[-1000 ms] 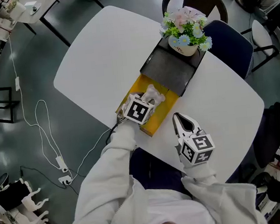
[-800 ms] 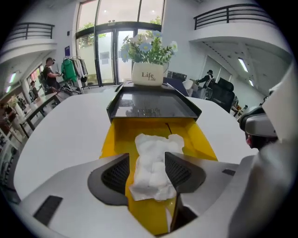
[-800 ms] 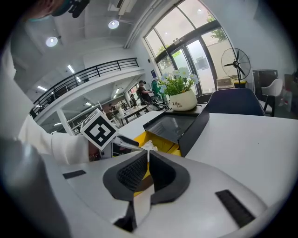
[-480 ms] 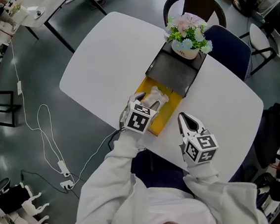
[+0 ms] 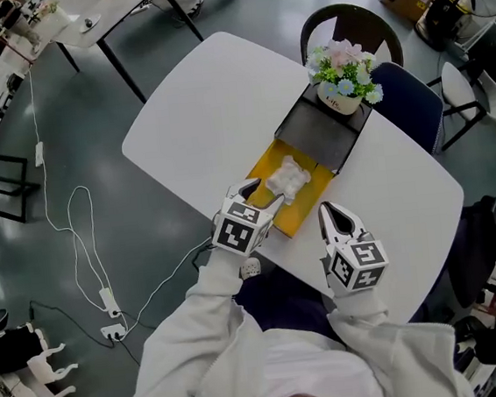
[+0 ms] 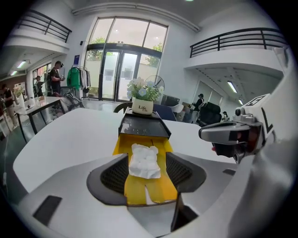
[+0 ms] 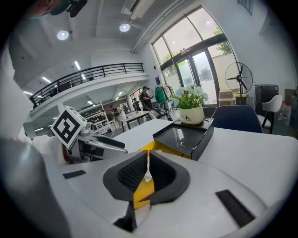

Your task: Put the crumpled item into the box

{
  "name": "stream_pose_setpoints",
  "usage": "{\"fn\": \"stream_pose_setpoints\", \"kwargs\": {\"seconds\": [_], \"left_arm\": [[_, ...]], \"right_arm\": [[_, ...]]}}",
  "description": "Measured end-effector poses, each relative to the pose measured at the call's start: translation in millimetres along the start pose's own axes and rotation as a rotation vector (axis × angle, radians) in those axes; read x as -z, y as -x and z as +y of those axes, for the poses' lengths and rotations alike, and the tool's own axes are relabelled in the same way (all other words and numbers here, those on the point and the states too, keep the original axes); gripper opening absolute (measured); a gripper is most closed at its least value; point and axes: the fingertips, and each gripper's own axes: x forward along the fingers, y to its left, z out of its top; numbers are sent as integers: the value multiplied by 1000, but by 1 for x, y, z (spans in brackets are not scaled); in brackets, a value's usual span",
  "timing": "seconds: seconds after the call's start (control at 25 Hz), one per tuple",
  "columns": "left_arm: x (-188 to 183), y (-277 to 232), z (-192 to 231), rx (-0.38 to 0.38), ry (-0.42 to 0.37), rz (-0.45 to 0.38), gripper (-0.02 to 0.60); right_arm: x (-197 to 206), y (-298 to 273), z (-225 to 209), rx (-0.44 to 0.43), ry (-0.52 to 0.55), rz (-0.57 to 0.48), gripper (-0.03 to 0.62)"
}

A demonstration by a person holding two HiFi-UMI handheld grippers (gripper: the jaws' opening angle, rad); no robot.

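Left tongs (image 5: 263,195) have just let go and pulled back from the open yellow cardboard box (image 6: 135,186); a second ago they were down inside it with the crumpled white paper wad (image 5: 287,178). Now they're released, wide apart, nothing touching the pads. Wad lies loose on the yellow box floor, near the black hinged lid (image 5: 319,133), just beyond the left tongs. Right tongs (image 5: 333,218) clenched, empty, parked beside the box on the white rounded surface (image 5: 202,101). Judgement: drop looks done, only withdrawal left, maybe closing the lid.
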Motion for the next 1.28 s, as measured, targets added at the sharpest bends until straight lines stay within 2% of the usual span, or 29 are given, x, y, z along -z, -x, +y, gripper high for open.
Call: {"fn": "stream_pose_setpoints", "kwargs": {"seconds": [0.4, 0.68, 0.8, 1.04, 1.28], "left_arm": [[9, 59, -1, -8, 55, -122, 231], [-5, 98, -5, 20, 85, -271, 214], [-12, 116, -4, -18, 53, -327, 188], [-19, 160, 10, -144, -4, -429, 95], [-14, 193, 24, -284, 22, -546, 29]], "right_arm": [[-9, 14, 29, -3, 46, -41, 37], [-28, 24, 52, -24, 85, -99, 37], [-40, 28, 59, -27, 109, -132, 37], [-53, 35, 73, -31, 141, -185, 37], [-60, 38, 83, -45, 185, -228, 37]]}}
